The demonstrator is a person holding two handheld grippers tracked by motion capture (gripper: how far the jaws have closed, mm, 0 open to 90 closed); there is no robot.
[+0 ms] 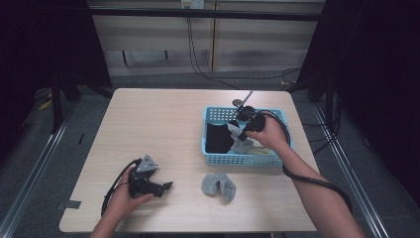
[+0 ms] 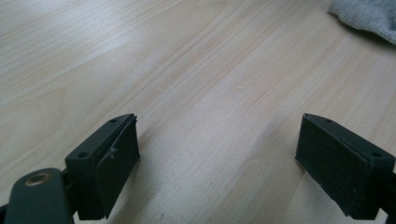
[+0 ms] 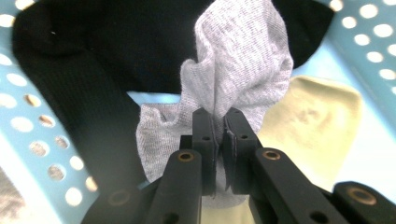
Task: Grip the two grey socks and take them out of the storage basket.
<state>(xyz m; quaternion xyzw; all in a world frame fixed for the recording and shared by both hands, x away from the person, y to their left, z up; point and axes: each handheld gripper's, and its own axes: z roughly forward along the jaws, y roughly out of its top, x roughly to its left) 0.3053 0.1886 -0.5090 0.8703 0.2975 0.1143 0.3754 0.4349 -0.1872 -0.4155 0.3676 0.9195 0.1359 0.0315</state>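
I see open tabletop (image 1: 163,124) across the upper left and centre of the high view, where either hand could pass freely. At right, the blue basket (image 1: 218,158) with its raised perforated walls blocks low passage, crowded with a black cloth (image 1: 218,138), a pale yellow cloth (image 3: 317,116) and my right gripper (image 1: 242,133). A loose grey sock (image 1: 219,185) lies below the basket, just right of my left gripper (image 1: 168,186).

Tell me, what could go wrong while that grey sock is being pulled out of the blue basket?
The right tool pinches only a small fold of the grey sock, so the cloth could slip free and drop back. The sock lies against the black cloth and the pale yellow one; it might drag either up with it. The basket looks light, so a snag could tug it across the table.
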